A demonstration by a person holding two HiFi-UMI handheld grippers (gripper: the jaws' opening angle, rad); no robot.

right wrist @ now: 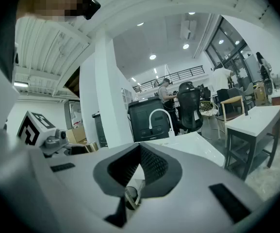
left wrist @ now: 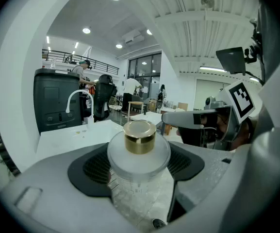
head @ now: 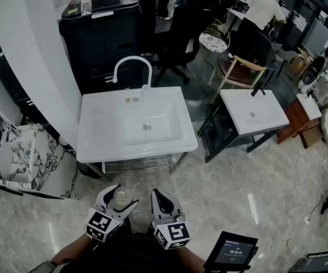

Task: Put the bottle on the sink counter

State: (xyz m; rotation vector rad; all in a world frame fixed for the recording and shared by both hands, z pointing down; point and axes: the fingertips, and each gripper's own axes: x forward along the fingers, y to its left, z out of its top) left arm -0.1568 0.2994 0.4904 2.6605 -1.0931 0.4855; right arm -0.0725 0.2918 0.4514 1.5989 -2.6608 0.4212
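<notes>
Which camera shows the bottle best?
The left gripper view: the bottle, gold cap up, fills the middle, gripped in the left tool. The head view shows it small, from above. The right gripper view catches only a gold sliver.

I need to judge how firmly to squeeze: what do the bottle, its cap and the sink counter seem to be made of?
The bottle looks like frosted translucent glass or plastic, matte at the shoulder; I cannot tell which. Its cap is shiny gold, metal or metallised plastic, with bright highlights. The sink counter is smooth glossy white, probably ceramic.
</notes>
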